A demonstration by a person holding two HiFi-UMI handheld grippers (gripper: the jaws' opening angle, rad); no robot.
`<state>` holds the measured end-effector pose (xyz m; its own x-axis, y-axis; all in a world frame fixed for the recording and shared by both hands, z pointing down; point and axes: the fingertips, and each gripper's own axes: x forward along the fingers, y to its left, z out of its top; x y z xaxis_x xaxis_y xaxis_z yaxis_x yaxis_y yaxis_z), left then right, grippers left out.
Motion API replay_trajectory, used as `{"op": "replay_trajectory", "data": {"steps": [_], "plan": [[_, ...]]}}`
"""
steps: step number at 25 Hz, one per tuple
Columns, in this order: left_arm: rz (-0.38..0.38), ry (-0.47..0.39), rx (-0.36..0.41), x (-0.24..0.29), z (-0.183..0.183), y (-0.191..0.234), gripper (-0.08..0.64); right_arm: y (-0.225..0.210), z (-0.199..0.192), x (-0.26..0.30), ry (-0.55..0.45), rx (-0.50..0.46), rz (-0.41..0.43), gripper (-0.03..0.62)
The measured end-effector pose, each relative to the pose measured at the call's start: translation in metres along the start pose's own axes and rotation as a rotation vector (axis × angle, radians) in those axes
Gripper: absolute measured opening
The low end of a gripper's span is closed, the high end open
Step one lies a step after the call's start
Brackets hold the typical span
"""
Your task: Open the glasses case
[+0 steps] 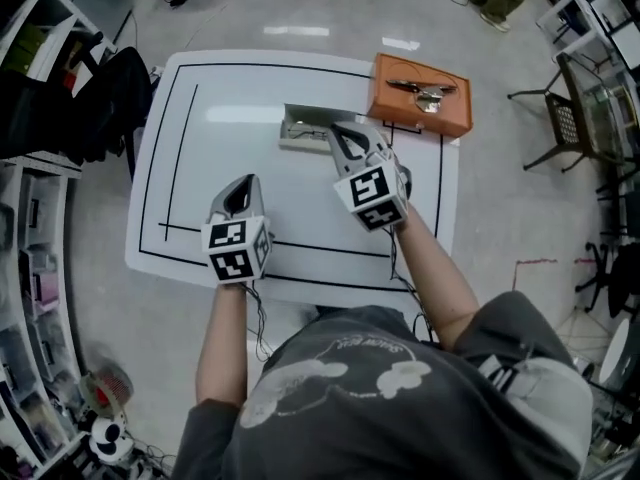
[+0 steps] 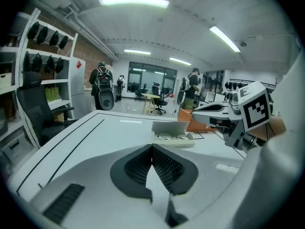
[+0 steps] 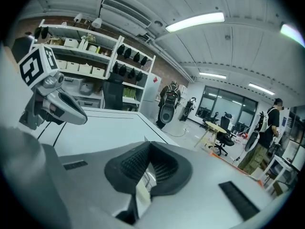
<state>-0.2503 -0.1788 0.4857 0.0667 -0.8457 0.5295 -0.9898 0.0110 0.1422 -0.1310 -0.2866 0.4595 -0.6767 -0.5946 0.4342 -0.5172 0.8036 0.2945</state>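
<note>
Left claw (image 2: 151, 148) pressed together, nothing pinched, held above the near part of a white tabletop (image 1: 200, 168) with black border lines. Right claw (image 3: 150, 144) likewise pressed together and empty, further forward, in the head view just over the right end of the glasses case (image 1: 303, 128). Case already open near the tabletop's far edge, lid raised, glasses inside. Beyond it to the right, an orange box (image 1: 420, 108) with a small metal item (image 1: 425, 92) on top. Shelves (image 3: 90, 66) alongside.
</note>
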Motion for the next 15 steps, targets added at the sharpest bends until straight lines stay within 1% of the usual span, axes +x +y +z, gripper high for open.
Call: {"op": "replay_trajectory", "data": {"steps": [3,8,12,15], "plan": [[0.035,-0.042,-0.041,-0.032,-0.008,0.008,0.002,0.023,0.015,-0.012,-0.015,-0.014,0.036,0.0],[0.087,-0.098,-0.072,-0.093,-0.024,0.015,0.002,0.066,0.037,-0.047,-0.067,-0.018,0.076,0.0],[0.118,-0.137,-0.088,-0.142,-0.04,0.011,0.002,0.097,0.051,-0.079,-0.128,-0.022,0.083,0.0],[0.137,-0.16,-0.092,-0.179,-0.055,0.002,0.002,0.124,0.057,-0.107,-0.156,-0.046,0.097,0.0]]}}
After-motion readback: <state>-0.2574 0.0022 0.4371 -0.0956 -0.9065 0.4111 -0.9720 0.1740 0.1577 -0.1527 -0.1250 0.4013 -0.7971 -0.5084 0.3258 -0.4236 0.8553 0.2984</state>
